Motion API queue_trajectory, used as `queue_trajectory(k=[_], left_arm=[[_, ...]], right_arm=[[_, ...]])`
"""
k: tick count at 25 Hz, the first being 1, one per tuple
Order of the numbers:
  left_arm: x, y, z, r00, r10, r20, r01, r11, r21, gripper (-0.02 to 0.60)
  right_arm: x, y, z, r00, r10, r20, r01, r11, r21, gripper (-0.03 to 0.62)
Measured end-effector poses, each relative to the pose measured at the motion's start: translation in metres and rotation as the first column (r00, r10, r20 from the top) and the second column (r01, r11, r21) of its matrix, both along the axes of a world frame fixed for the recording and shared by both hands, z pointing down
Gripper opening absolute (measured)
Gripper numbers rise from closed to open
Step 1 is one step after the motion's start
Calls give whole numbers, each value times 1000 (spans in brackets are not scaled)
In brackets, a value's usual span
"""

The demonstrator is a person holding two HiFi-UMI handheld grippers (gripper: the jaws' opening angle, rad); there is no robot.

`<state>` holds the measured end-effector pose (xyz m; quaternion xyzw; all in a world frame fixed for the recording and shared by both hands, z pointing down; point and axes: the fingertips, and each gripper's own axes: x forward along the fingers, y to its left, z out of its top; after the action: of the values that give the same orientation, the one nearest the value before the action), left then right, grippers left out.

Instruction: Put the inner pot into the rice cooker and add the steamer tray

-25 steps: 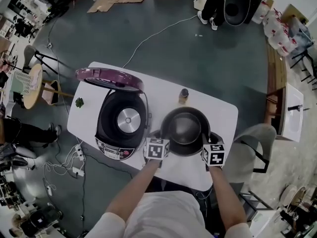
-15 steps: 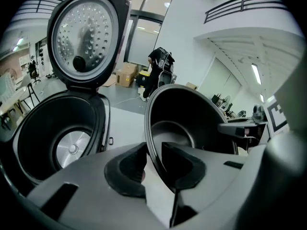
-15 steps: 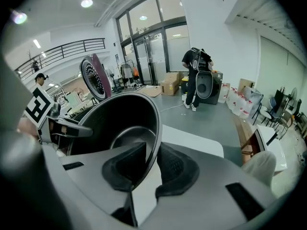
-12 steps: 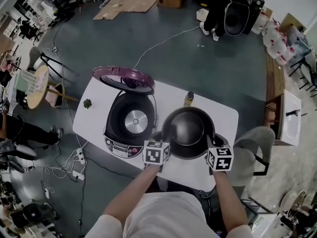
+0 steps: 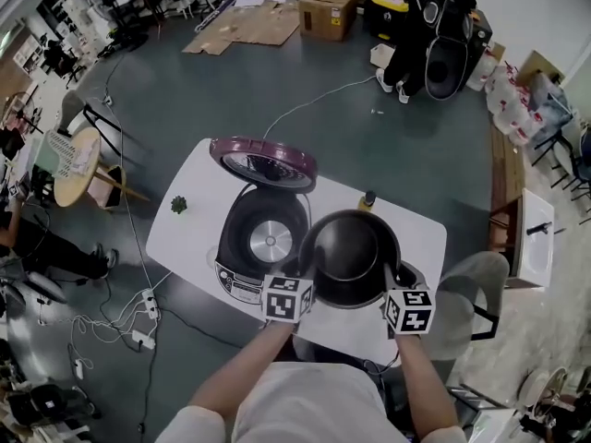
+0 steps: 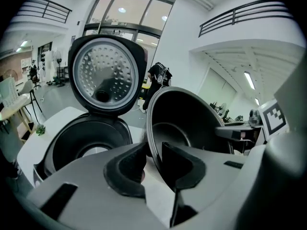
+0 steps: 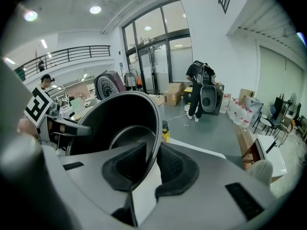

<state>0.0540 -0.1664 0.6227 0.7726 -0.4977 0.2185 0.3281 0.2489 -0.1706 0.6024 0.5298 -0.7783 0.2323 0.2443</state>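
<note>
The dark inner pot [image 5: 349, 255] hangs above the white table [image 5: 196, 212], held by its rim from both sides. My left gripper [image 5: 305, 273] is shut on the pot's left rim [image 6: 149, 128], one pad inside and one outside. On the right rim [image 7: 154, 128] my right gripper [image 5: 388, 282] is shut the same way. The rice cooker [image 5: 263, 240] stands just left of the pot with its purple lid [image 5: 263, 162] raised and its cavity [image 6: 88, 140] empty. A dark round object [image 5: 409, 273], mostly hidden under the pot, lies on the table.
A small yellow bottle [image 5: 368, 198] stands behind the pot, and a tiny green plant [image 5: 178, 205] sits near the table's left end. A grey chair [image 5: 473, 289] is at the table's right. Cables and a power strip [image 5: 146, 295] lie on the floor at the left.
Both grippers have lifted the inner pot off the table and carried it a little left, toward the open cooker. The pot now overlaps the cooker's right edge in the head view.
</note>
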Motion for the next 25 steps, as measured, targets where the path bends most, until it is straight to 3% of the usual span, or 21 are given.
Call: queue_trajectory(k=[13,25], left_arm=[[-91,8,-25,998,-68,6,68,997,42,117],[-173,6,-20,990,-136,44,134,990,45,117]], right_arm=[[-91,-3,-24,998,-59,0,59,997,43,83],[-174,-20,-15,990,-139,-6,139,989,48,84]])
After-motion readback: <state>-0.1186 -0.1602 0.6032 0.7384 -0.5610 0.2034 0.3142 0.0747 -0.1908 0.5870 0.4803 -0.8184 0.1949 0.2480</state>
